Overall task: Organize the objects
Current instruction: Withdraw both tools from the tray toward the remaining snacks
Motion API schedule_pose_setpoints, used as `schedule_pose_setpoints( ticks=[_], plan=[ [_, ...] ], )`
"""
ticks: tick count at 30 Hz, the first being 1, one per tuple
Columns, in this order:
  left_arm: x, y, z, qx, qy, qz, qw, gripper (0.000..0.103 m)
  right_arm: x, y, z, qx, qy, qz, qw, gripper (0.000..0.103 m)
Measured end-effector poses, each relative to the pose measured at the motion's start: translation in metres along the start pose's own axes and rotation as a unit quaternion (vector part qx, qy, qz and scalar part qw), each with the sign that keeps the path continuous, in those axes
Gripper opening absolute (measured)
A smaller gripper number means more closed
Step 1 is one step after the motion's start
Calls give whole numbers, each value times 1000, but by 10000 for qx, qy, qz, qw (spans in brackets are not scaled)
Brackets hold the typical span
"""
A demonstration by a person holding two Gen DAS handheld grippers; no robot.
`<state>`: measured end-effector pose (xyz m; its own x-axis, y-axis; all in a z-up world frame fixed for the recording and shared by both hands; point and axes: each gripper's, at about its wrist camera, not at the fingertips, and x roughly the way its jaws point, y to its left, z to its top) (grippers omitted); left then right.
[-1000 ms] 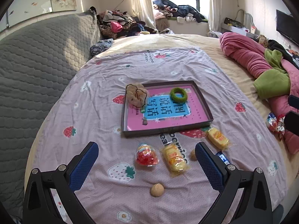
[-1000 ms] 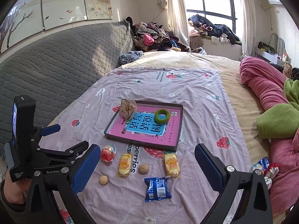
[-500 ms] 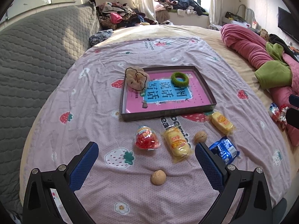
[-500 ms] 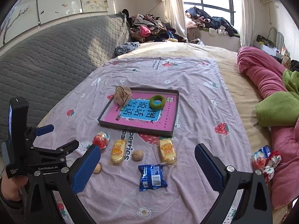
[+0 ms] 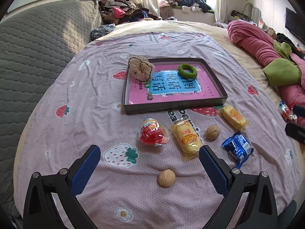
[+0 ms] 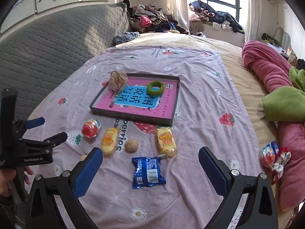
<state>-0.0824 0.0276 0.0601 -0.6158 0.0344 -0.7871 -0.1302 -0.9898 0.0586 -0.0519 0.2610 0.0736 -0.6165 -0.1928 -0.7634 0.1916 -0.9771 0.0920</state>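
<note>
A dark tray (image 5: 171, 106) with a pink book inside lies on the bedspread; it also shows in the right wrist view (image 6: 131, 116). A beige scrunchie (image 5: 141, 69) and a green scrunchie (image 5: 187, 71) rest in it. In front lie a red jelly cup (image 5: 153, 134), two yellow cakes (image 5: 186, 138) (image 5: 234, 117), two walnuts (image 5: 212, 132) (image 5: 166, 178) and a blue snack pack (image 5: 238, 149). My left gripper (image 5: 149, 168) is open above the near walnut. My right gripper (image 6: 150, 168) is open over the blue pack (image 6: 147, 172).
A grey quilted headboard (image 5: 34, 43) runs along the left. Pink and green blankets (image 5: 266, 57) pile at the right, with candy wrappers (image 6: 274, 157) beside them. Clothes are heaped by the window (image 6: 152, 19). The left gripper shows at the left in the right wrist view (image 6: 36, 133).
Both grippers have moved back and down toward the near items; the snacks now sit closer between the fingers. Nothing was grasped.
</note>
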Motion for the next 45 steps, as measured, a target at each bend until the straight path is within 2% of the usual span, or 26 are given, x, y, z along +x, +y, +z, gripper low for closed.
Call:
schedule_pose_setpoints(
  ticks=[6,14,17,24,30,33,45],
  plan=[
    [11,3,-10,-54,25,-28,10000,103,15,-3,-14,119,112,71,9998,102],
    [20,6,-18,-47,-52,-4,10000,103,17,6,-25,-38,17,-162,9999,102],
    [23,5,-20,-35,-113,8,9999,103,19,9,-29,-26,-16,-35,10000,102],
    [34,7,-27,-20,-215,61,9997,103,41,13,-43,-105,131,-252,9995,102],
    [53,11,-34,-28,-129,35,9999,103,53,15,-54,26,158,-212,9996,102],
    [62,14,-34,-81,-90,120,9999,103,57,17,-56,29,162,-229,9996,102],
    [91,18,-21,-226,-62,58,9997,103,79,18,-58,131,278,-232,9993,102]
  ],
)
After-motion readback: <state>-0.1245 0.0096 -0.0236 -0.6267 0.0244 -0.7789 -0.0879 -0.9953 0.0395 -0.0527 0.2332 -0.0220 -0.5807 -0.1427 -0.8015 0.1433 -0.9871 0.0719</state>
